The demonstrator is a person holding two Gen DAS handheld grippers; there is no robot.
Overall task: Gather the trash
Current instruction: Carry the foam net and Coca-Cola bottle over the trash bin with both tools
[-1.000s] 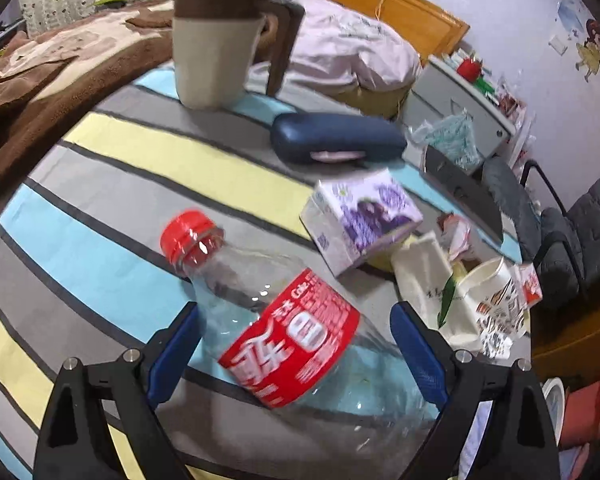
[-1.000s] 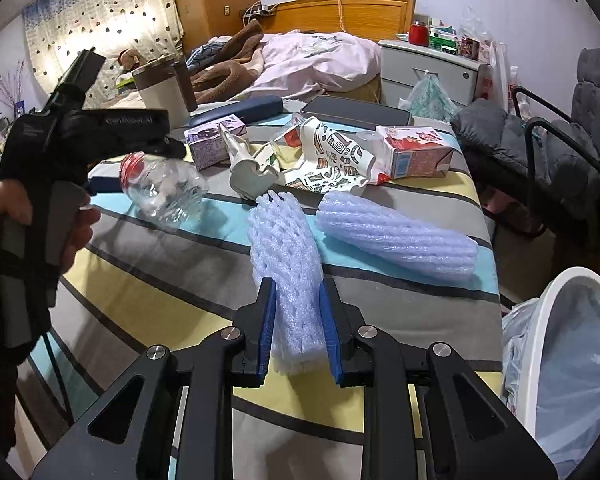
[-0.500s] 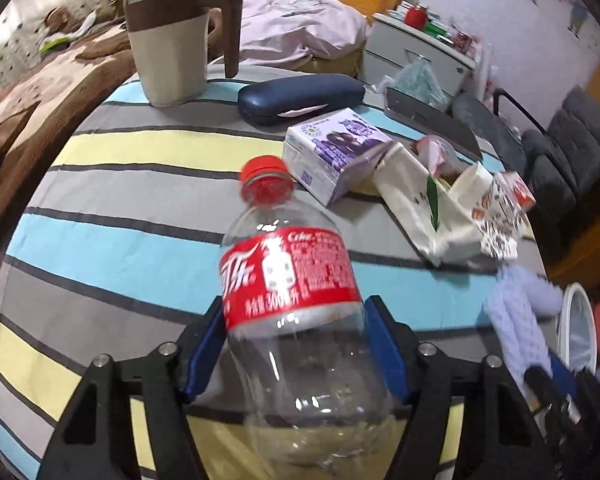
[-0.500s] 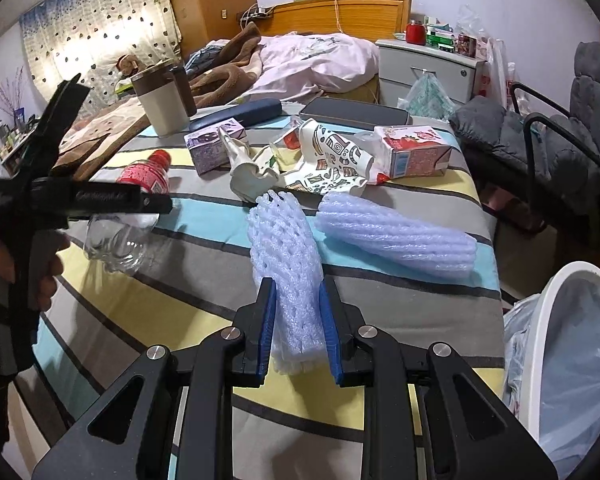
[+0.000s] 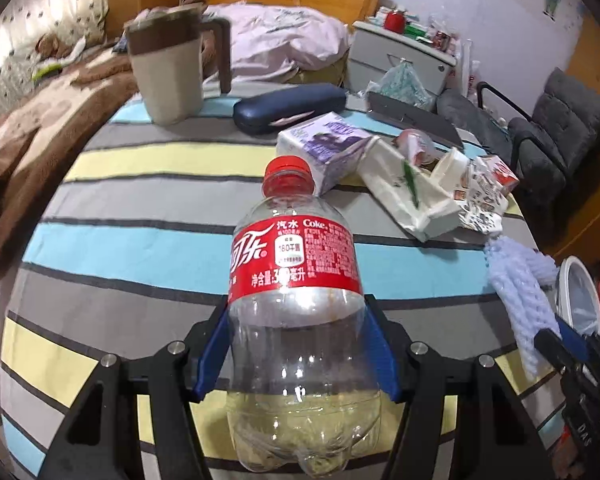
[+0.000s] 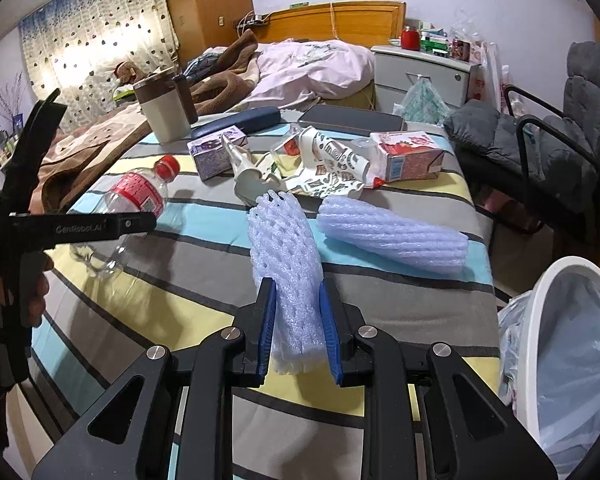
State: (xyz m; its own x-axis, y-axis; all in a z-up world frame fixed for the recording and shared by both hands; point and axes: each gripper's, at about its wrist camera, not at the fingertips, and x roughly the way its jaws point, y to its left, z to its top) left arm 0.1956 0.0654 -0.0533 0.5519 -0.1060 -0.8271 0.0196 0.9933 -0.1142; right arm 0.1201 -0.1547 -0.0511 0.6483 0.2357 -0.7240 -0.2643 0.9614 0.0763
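Left gripper (image 5: 296,354): its jaws, having just been closing, are clamping the clear belly of an empty Coke bottle (image 5: 296,308), red cap pointing away.
Right gripper (image 6: 298,322): squeezing narrow on a white foam fruit net (image 6: 286,256) lying on the striped tablecloth (image 6: 204,264).
Trash bin (image 6: 572,344): standing lined beside the table.

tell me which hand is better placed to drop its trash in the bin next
Right. Its tool is shut on the foam net, and the bin stands just beside it. The left tool has just closed on the bottle, across the table from the bin.
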